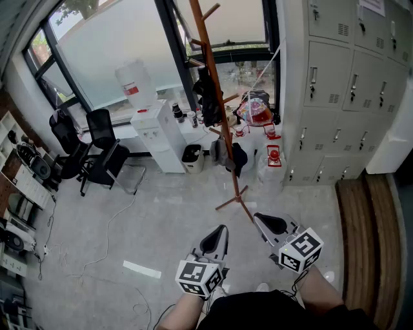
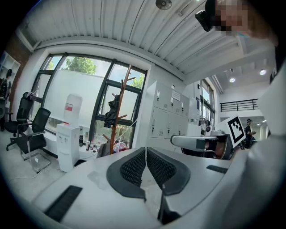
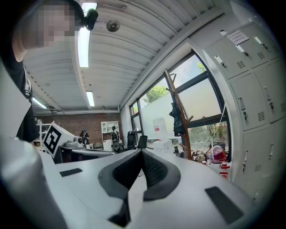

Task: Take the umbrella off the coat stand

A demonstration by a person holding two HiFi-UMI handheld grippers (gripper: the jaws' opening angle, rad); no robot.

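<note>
While lockers [image 1: 335, 84] flank the coat stand [image 1: 217, 97], floor [image 1: 174, 219] lies open

No legible writing anywhere in view

The red-and-white label [image 1: 130, 88] on the water bottle [image 1: 137, 80] and the paper notice [image 1: 373, 5] on the top locker [image 1: 330, 19] both carry print too small to read. The cubes on the left gripper [image 1: 221, 229] and right gripper [image 1: 259, 220] show black-and-white square code patterns, with no letters or numbers.
</note>
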